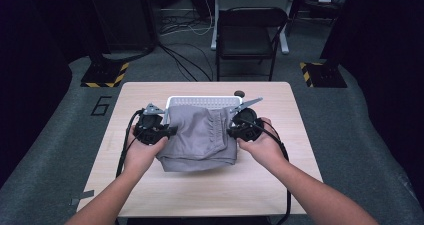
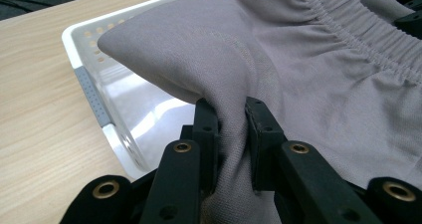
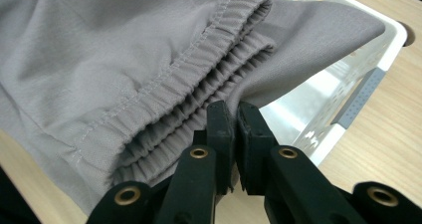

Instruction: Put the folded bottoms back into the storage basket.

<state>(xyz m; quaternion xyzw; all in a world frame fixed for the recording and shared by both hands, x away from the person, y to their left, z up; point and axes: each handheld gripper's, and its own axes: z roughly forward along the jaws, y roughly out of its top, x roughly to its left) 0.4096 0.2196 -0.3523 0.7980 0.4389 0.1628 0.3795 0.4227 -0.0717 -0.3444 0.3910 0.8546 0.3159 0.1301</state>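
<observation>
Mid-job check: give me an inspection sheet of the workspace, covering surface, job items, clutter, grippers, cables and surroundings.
Surface: light wooden table, bare at the near edge.
Job's things: folded grey garment held between both grippers, over the near rim of a white perforated basket.
Clutter: small dark round object beside the basket.
Grippers: left gripper shut on the garment's side; right gripper shut on fabric by the elastic waistband.
Cables: gripper cables trail toward the person; more on the floor.
Surroundings: black folding chair, grey floor.
</observation>
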